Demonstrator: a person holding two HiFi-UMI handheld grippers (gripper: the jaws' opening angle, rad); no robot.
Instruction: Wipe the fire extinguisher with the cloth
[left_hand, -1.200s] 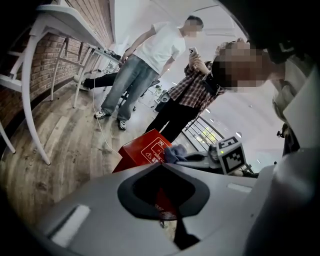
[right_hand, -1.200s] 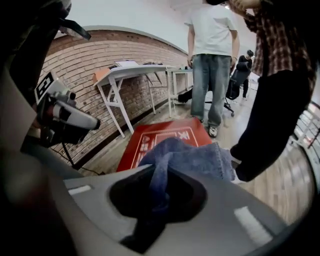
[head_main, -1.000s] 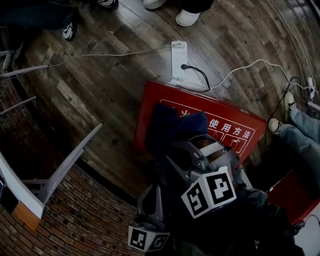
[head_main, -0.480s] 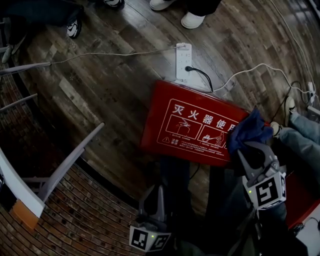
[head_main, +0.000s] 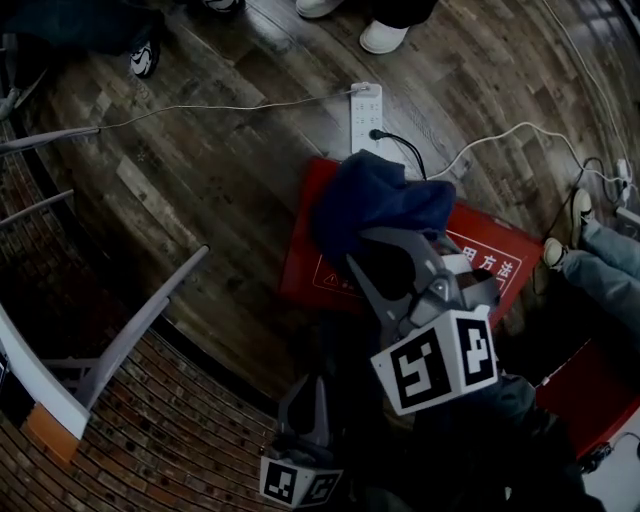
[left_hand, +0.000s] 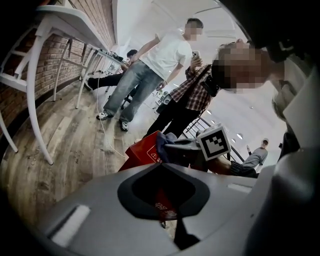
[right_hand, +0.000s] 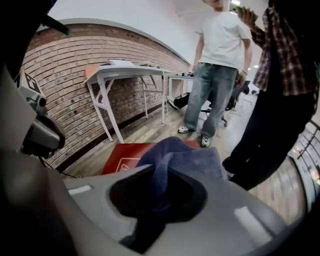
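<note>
From the head we see our right claw (head_main: 385, 240) over the red fire extinguisher box (head_main: 300, 265), which lies on the wooden floor (head_main: 200, 170) beside a power strip (head_main: 362, 112). Only its own view shows the jaws clamped on the blue cloth (right_hand: 175, 160). Our left claw (head_main: 300, 390) hangs low, jaws together, short of the box.
</note>
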